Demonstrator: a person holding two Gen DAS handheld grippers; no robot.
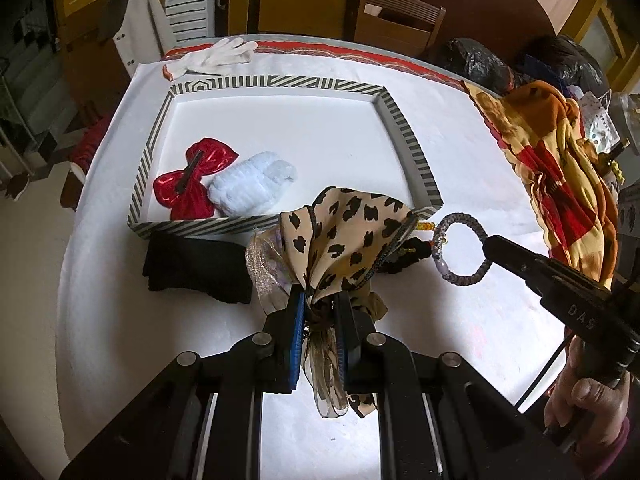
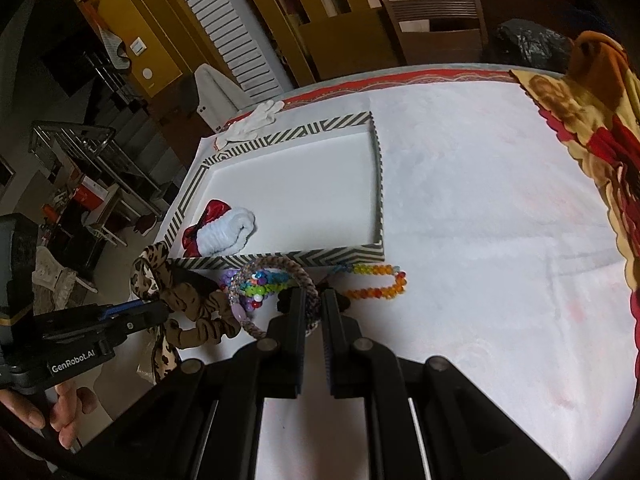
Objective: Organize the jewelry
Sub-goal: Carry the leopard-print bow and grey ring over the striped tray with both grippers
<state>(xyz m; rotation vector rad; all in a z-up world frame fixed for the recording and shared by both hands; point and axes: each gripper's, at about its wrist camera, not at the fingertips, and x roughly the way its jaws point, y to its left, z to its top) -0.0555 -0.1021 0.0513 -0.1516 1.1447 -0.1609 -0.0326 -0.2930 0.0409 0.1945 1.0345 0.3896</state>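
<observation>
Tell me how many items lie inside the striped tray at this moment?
2. A red bow lies in the near-left corner of the striped tray, and a white fluffy scrunchie lies beside it, touching it. Nothing else shows inside the tray.

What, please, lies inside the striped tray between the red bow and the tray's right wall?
A white fluffy scrunchie lies right beside the red bow; beyond it, bare white floor runs to the striped tray wall, clearest in the left wrist view.
</observation>
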